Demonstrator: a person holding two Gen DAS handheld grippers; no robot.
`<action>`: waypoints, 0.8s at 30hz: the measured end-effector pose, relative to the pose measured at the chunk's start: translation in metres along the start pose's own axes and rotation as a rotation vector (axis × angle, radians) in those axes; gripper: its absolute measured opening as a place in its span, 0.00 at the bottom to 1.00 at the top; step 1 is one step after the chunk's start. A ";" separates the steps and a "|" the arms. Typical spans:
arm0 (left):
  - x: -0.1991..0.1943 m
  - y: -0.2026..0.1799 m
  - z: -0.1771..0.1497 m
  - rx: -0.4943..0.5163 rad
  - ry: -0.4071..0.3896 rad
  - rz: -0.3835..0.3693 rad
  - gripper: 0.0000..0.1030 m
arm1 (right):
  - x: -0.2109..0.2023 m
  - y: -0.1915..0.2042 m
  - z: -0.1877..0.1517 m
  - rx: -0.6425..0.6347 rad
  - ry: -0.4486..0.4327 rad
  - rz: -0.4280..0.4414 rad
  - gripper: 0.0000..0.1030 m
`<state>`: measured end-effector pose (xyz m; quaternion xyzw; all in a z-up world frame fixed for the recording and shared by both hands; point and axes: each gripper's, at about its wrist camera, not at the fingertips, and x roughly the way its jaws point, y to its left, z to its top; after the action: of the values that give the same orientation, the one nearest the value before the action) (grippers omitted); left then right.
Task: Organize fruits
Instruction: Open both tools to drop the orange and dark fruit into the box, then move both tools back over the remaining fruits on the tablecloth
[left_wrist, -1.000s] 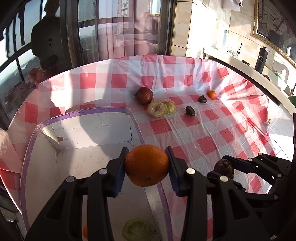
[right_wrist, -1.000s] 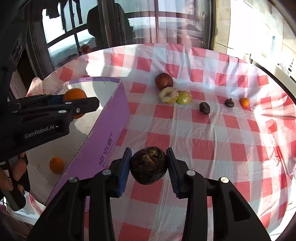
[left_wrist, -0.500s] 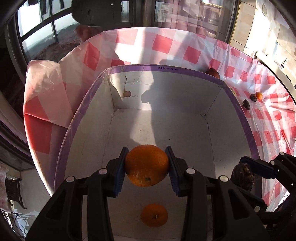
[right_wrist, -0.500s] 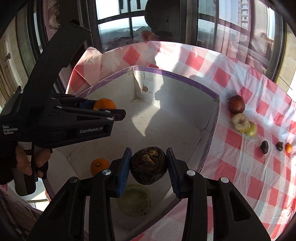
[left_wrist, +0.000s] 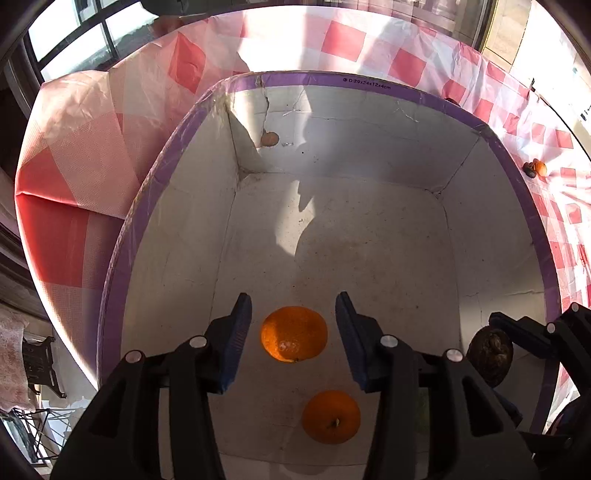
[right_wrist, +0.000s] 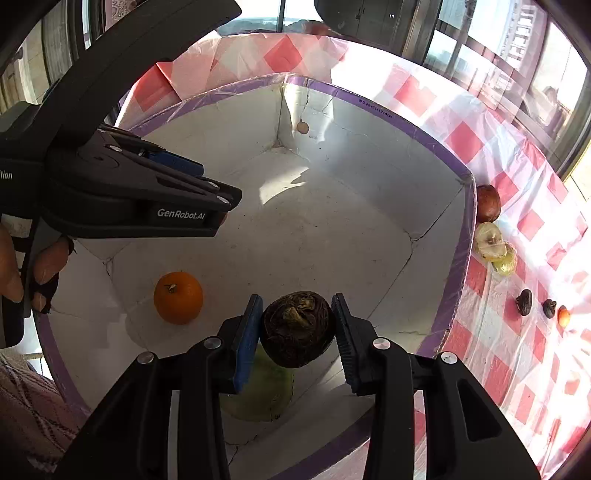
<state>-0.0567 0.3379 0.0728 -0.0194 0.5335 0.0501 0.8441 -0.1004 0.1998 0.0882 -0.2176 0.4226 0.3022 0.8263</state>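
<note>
My left gripper (left_wrist: 293, 332) is open above the white box with a purple rim (left_wrist: 369, 83). An orange (left_wrist: 294, 333) sits between its spread fingers, free of the pads. A second orange (left_wrist: 331, 416) lies on the box floor nearer me. My right gripper (right_wrist: 297, 328) is shut on a dark wrinkled fruit (right_wrist: 297, 329), held over the box's near edge above a green fruit (right_wrist: 264, 387). The right gripper and its dark fruit (left_wrist: 489, 356) also show at the right of the left wrist view. The left gripper (right_wrist: 218, 199) shows from the side in the right wrist view.
On the red-checked tablecloth (right_wrist: 517, 332) right of the box lie a dark red fruit (right_wrist: 488, 203), a cut pale fruit (right_wrist: 489, 242), two small dark fruits (right_wrist: 524, 302) and a small orange one (right_wrist: 564, 316). Windows stand behind the table.
My left gripper has opened and let go of the orange inside the box. Both grippers have moved further over the box and lower. The right gripper still holds the dark fruit.
</note>
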 end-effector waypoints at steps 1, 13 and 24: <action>0.000 -0.001 0.000 0.002 0.000 0.002 0.59 | 0.000 0.001 -0.001 -0.002 0.000 -0.004 0.38; -0.003 0.002 -0.005 0.002 -0.001 -0.009 0.76 | 0.002 0.009 -0.003 -0.009 -0.011 0.005 0.58; 0.000 -0.002 -0.002 0.023 0.010 0.017 0.82 | -0.003 0.007 -0.004 0.001 -0.037 0.036 0.64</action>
<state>-0.0586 0.3362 0.0714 -0.0057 0.5385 0.0510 0.8410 -0.1085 0.2013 0.0876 -0.2038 0.4112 0.3207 0.8286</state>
